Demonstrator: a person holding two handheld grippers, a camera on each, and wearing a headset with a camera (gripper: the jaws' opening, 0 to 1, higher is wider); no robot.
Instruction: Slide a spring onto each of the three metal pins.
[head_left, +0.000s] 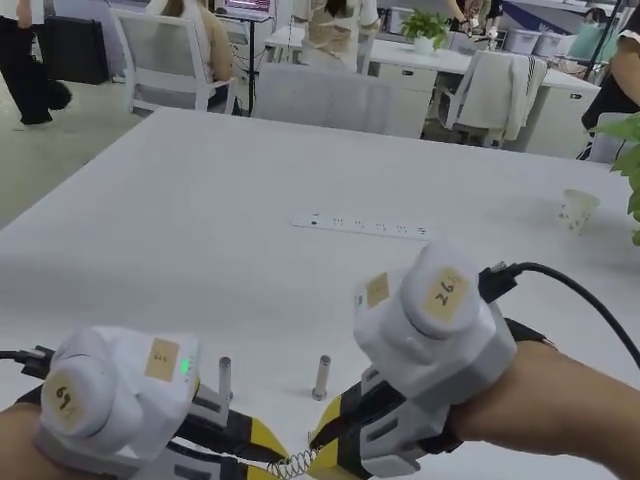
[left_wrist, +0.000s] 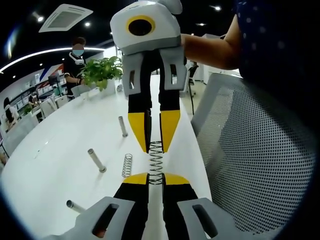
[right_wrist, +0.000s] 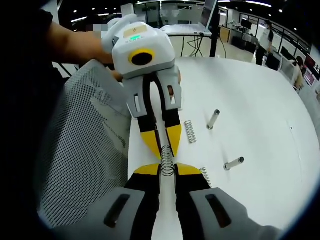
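Note:
One spring (left_wrist: 156, 162) is held at both ends, just above the white table (head_left: 300, 160) near its front edge. My left gripper (left_wrist: 155, 178) is shut on one end and my right gripper (left_wrist: 155, 142) is shut on the other, tip to tip. In the head view the spring (head_left: 297, 463) spans the left gripper (head_left: 275, 455) and the right gripper (head_left: 320, 445). Three metal pins (left_wrist: 122, 126), (left_wrist: 96, 160), (left_wrist: 75, 205) stand bare on the table. A loose spring (left_wrist: 127, 165) lies beside them; the right gripper view shows it as a spring (right_wrist: 190, 131) near a pin (right_wrist: 213, 119).
A power strip (head_left: 362, 224) lies mid-table and a paper cup (head_left: 578, 210) stands at the far right by a plant (head_left: 630, 160). A mesh chair (left_wrist: 250, 150) sits against the table's front edge. Office chairs and people are beyond the far edge.

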